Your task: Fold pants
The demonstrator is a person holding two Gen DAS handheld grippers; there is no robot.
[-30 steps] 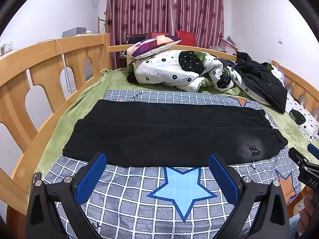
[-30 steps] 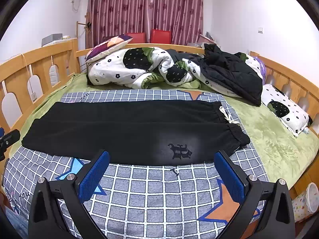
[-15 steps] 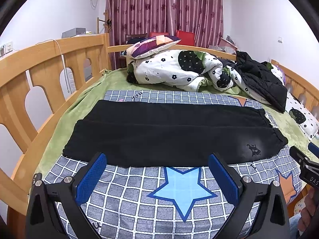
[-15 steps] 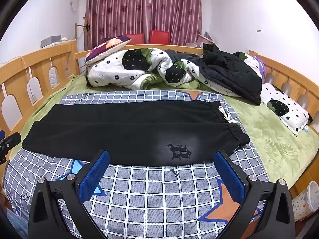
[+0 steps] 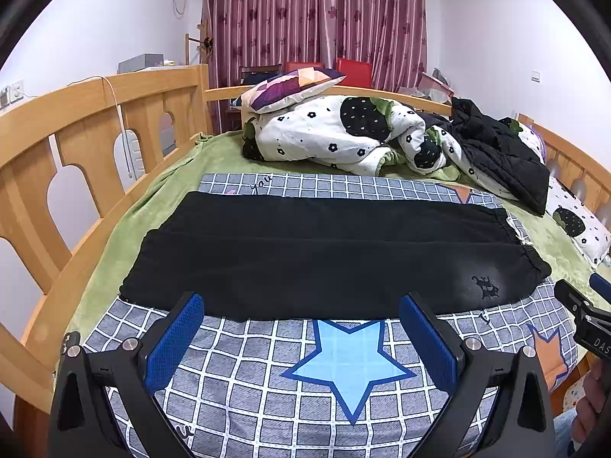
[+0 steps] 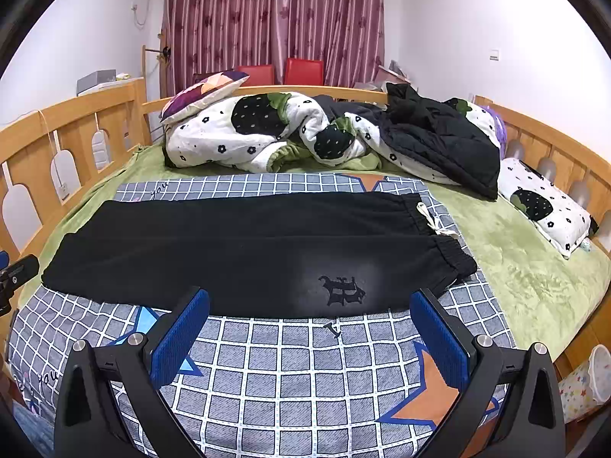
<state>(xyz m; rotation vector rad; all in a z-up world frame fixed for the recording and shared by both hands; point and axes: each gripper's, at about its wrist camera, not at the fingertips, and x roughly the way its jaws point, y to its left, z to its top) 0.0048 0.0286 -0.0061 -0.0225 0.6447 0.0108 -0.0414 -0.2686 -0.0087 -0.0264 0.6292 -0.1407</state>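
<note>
Left gripper [image 5: 299, 337] low in the frame, jaws spread wide with nothing between the blue pads [image 5: 173, 341], poised over the checked blanket [image 5: 343, 404] just short of the near edge of the pants [image 5: 328, 255]. Right gripper [image 6: 311, 334] likewise low and level, jaws wide apart and empty, hovering near the hem side of the printed emblem [image 6: 341, 291]. Black pants laid flat across mid-frame on the blanket, legs side by side, waistband toward the right, cuffs toward the left. Seen only from the left wrist: a blue star [image 5: 349, 368] centred between the fingers, and at the lower right edge part of a hand [image 5: 590, 400], probably on the other tool's handle though mostly cropped. Seen only from the right wrist: a white drawstring [image 6: 435, 225] at the waistband, an orange star [image 6: 431, 393], and a patterned bin [image 6: 584, 383] at lower right. Farther back, a bundled floral quilt [image 6: 263, 137], a black jacket [image 6: 439, 141], a pillow [image 5: 290, 86] and wooden bed rails [image 5: 88, 129], none overlapping the pants.
</note>
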